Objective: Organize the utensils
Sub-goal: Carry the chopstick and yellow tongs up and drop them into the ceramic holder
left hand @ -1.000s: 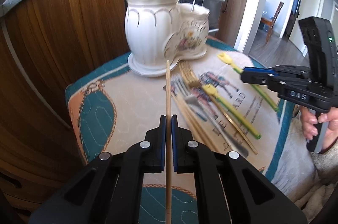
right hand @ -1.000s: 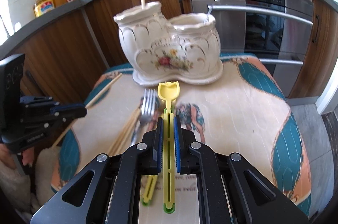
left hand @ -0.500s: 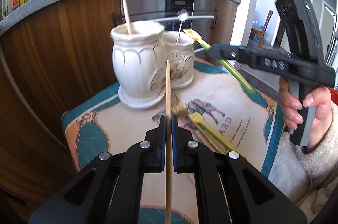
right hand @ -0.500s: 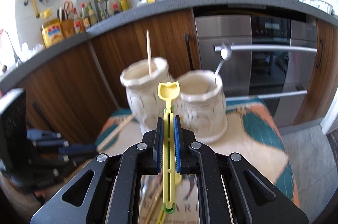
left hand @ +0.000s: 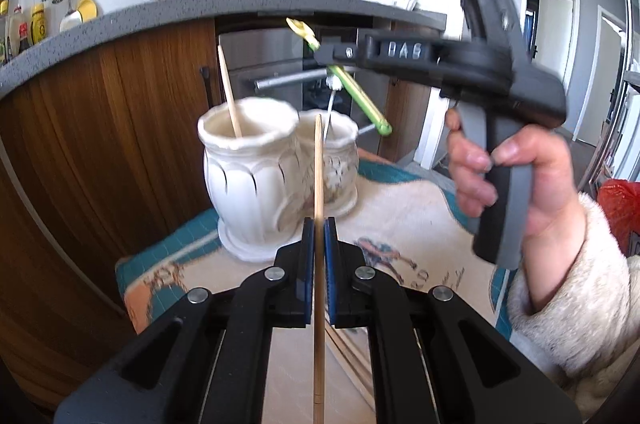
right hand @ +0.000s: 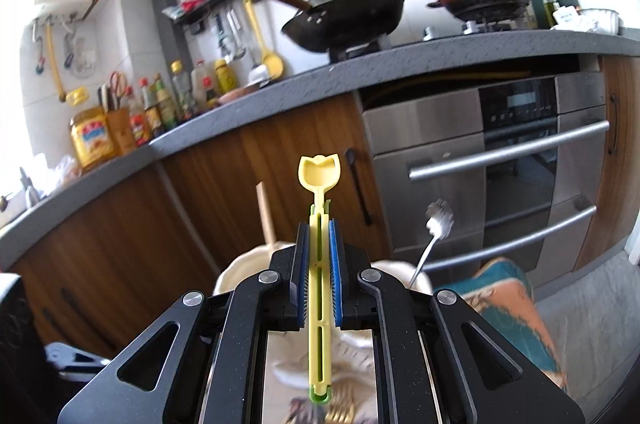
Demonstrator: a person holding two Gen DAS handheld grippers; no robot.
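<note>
A white ceramic double utensil holder [left hand: 260,184] stands on the patterned mat [left hand: 404,208]. Its left cup holds one wooden chopstick [left hand: 229,92]; its right cup holds a metal fork [right hand: 434,236]. My left gripper [left hand: 319,224] is shut on a wooden chopstick [left hand: 318,264], lifted in front of the holder. My right gripper [right hand: 319,228] is shut on a yellow-green plastic utensil [right hand: 319,288], held high above the holder's right cup; it shows in the left wrist view [left hand: 344,76] too. The holder's rim [right hand: 240,268] shows just below the right gripper.
More chopsticks [left hand: 352,352] and a fork [right hand: 340,412] lie on the mat under the grippers. Behind the holder are wooden cabinets [left hand: 100,124], an oven with bar handles [right hand: 508,156] and a grey counter [right hand: 440,60] with pans.
Both grippers have risen, each with its utensil. The right gripper lifted the yellow-green utensil off the mat to above the holder. The left gripper raised the chopstick toward the holder.
</note>
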